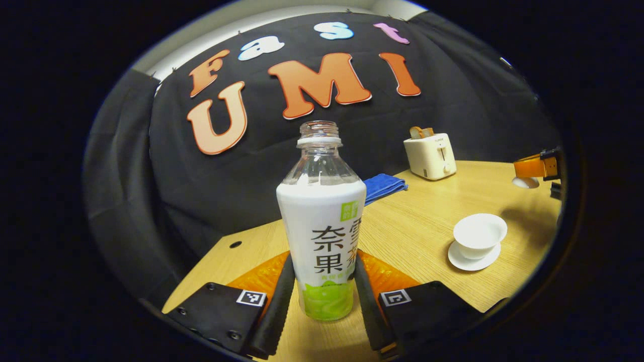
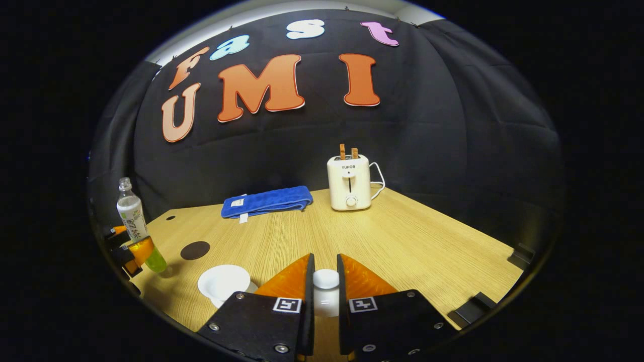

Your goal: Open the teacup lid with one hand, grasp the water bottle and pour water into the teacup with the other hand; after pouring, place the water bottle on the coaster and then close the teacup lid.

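Orange-backed left tongs [image 1: 322, 291] pinch our upright water bottle [image 1: 322, 221] low on its body; the open teacup [image 1: 479, 235] sits on the table [image 1: 427, 211] to their right, beyond. Our right tongs [image 2: 326, 289] clamp the white lid [image 2: 326, 279], with the dark coaster [image 2: 195, 250] farther left.

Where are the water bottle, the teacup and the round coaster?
water bottle [image 1: 322, 236]: left gripper view, on its white label.
teacup [image 1: 479, 235]: left gripper view, on the bowl's wall.
coaster [image 2: 195, 250]: right gripper view, centre of the dark disc.
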`<control>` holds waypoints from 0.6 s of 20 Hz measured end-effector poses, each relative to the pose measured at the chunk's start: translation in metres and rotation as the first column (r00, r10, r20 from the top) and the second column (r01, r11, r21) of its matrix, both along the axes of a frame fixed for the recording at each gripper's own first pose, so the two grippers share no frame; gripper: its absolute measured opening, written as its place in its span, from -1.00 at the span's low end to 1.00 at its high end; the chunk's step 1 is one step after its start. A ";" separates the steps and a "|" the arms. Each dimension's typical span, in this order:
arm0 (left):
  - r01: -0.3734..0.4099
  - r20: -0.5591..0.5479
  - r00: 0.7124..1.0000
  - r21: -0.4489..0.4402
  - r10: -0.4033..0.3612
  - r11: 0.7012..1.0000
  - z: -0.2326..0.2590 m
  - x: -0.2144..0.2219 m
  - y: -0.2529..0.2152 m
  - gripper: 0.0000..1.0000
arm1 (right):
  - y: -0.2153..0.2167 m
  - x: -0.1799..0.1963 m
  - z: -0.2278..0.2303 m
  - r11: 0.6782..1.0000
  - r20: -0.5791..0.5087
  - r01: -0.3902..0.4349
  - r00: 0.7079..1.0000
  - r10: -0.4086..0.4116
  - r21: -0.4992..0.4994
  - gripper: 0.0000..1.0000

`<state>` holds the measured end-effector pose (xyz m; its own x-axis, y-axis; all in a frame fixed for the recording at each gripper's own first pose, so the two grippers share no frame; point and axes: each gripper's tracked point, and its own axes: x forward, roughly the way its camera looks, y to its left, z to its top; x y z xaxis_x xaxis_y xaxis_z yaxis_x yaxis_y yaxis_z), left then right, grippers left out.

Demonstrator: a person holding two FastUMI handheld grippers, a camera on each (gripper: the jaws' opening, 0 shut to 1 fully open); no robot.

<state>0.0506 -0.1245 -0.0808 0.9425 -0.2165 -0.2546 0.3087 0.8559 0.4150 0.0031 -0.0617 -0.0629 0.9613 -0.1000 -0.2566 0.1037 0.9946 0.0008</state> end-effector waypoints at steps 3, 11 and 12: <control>0.052 0.012 0.998 0.126 -0.054 0.991 0.002 0.001 -0.009 0.32 | -0.003 -0.002 0.001 1.000 0.002 0.005 1.000 -0.005 0.001 -0.60; 0.190 -0.011 0.979 0.415 -0.204 0.890 -0.010 0.001 -0.039 0.32 | -0.018 -0.007 -0.002 0.999 0.001 0.037 0.999 -0.037 0.017 -0.60; 0.203 -0.015 0.975 0.460 -0.220 0.865 -0.013 0.000 -0.039 0.36 | -0.020 -0.008 -0.003 0.999 -0.001 0.041 0.999 -0.041 0.020 -0.60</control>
<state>0.0502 -0.1636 -0.0935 0.8977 -0.2800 -0.3401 0.4380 0.4847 0.7571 -0.0046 -0.0813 -0.0664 0.9564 -0.1345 -0.2591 0.1447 0.9893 0.0205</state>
